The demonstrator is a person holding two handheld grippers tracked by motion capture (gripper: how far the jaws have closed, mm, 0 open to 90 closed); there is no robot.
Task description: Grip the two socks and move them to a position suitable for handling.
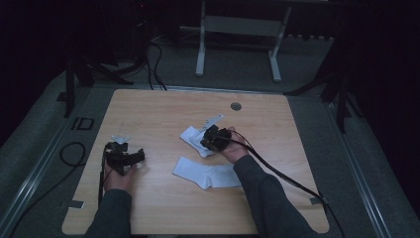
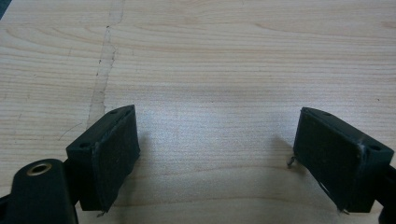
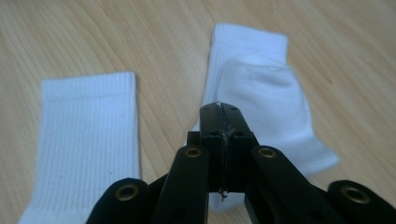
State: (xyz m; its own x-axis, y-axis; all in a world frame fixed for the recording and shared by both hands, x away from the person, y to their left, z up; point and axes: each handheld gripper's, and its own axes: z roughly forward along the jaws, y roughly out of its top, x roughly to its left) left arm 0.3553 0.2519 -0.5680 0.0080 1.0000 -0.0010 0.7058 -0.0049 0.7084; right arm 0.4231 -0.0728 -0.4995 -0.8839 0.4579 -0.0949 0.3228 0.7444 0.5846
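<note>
Now my right gripper (image 3: 219, 112) has its jaws pressed together over the folded sock (image 3: 261, 107); whether cloth is caught, I cannot tell. Beside it the flat sock (image 3: 88, 135) lies apart. My left gripper (image 2: 215, 154), jaws wide apart, hovers over bare table (image 2: 210, 56).

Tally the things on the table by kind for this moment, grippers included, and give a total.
White socks: 2 (flat sock, folded sock)
Grippers: 2 (left gripper, jaws open; right gripper, jaws shut over the folded sock)
Total: 4
</note>
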